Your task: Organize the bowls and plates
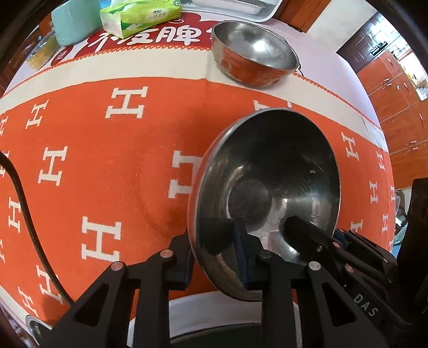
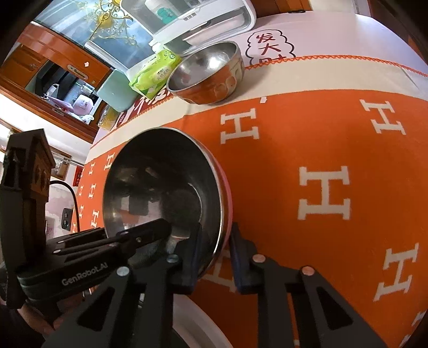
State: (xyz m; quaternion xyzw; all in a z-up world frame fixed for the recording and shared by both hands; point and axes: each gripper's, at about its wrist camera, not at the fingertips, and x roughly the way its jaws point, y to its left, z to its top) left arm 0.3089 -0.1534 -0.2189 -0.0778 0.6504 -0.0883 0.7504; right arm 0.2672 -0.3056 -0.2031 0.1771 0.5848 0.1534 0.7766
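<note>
Your left gripper [image 1: 216, 257] holds the near rim of a shiny stainless-steel bowl with a pink outer band [image 1: 267, 187], one blue-padded finger [image 1: 242, 257] inside the rim and the other finger outside, so the fingers are clamped on the bowl wall. Your right gripper [image 2: 215, 257] stands at the opposite side of the same steel bowl [image 2: 163, 187]: one finger [image 2: 192, 257] lies inside the rim, and the other finger [image 2: 240, 262] sits just outside the pink band with a narrow strip of cloth visible between it and the bowl, so you cannot tell whether this pair presses on the rim or only brackets it. The bowl is tilted steeply on edge, its opening turned toward both cameras, above the orange tablecloth patterned with white H letters [image 1: 107, 160]. Each gripper's black tip appears inside the bowl in the other camera's view. A second steel bowl with an orange-reflecting outer wall [image 1: 254, 53] sits upright at the far edge of the cloth, well apart from the held one. Behind it lie a green pack of tissues [image 1: 139, 16], a pale green container [image 1: 75, 21] and a white tray [image 2: 203, 24].
</note>
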